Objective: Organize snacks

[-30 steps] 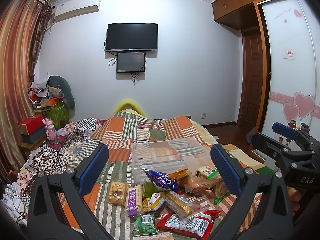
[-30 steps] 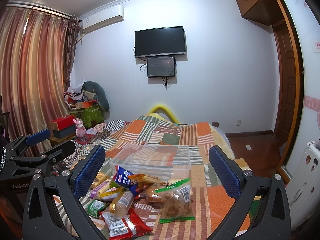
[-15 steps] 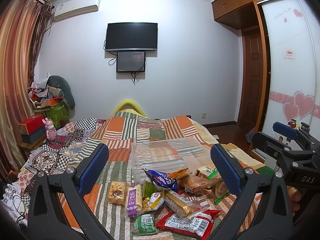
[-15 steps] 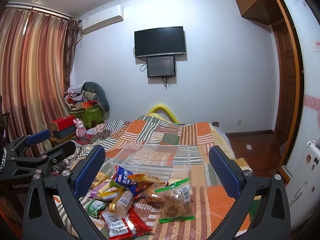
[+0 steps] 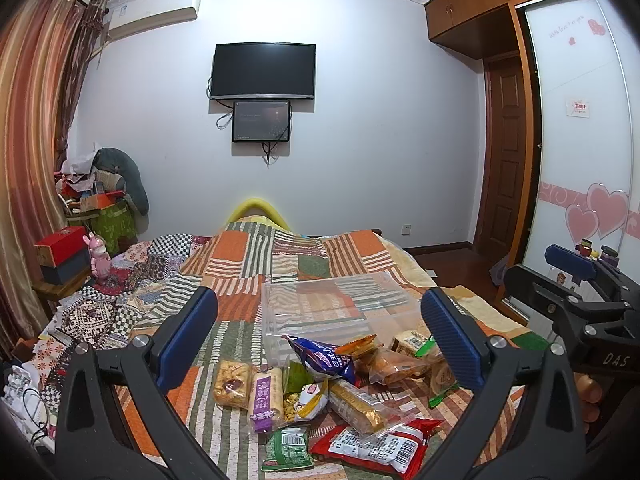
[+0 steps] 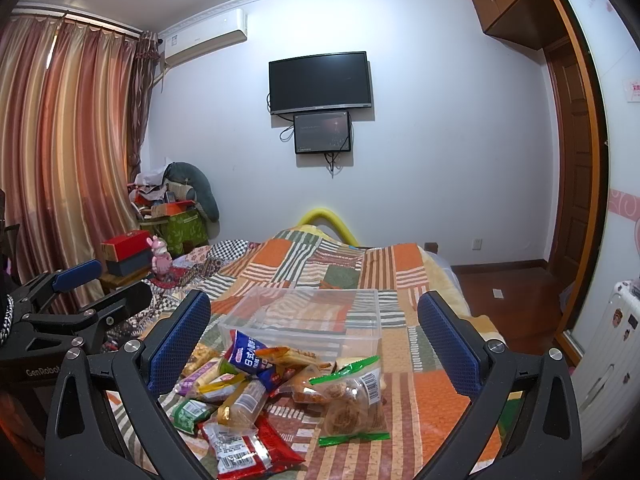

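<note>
A pile of snack packets lies on the patchwork bed: a blue bag [image 5: 322, 358] [image 6: 250, 356], a red packet [image 5: 376, 446] [image 6: 240, 450], a green packet [image 5: 288, 450], a clear bag with green trim [image 6: 354, 400] and several others. An empty clear plastic bin [image 5: 340, 308] [image 6: 304, 314] stands just behind the pile. My left gripper [image 5: 318, 344] is open and empty above the pile. My right gripper [image 6: 314, 344] is open and empty above the pile too. Each gripper shows at the edge of the other's view.
The bed's quilt [image 5: 248, 264] stretches back to a white wall with a TV [image 5: 262, 72]. Boxes and a pink toy [image 5: 100, 258] stand at the left by the curtain. A wardrobe and door [image 5: 508, 152] are at the right, with a white suitcase [image 6: 608, 344].
</note>
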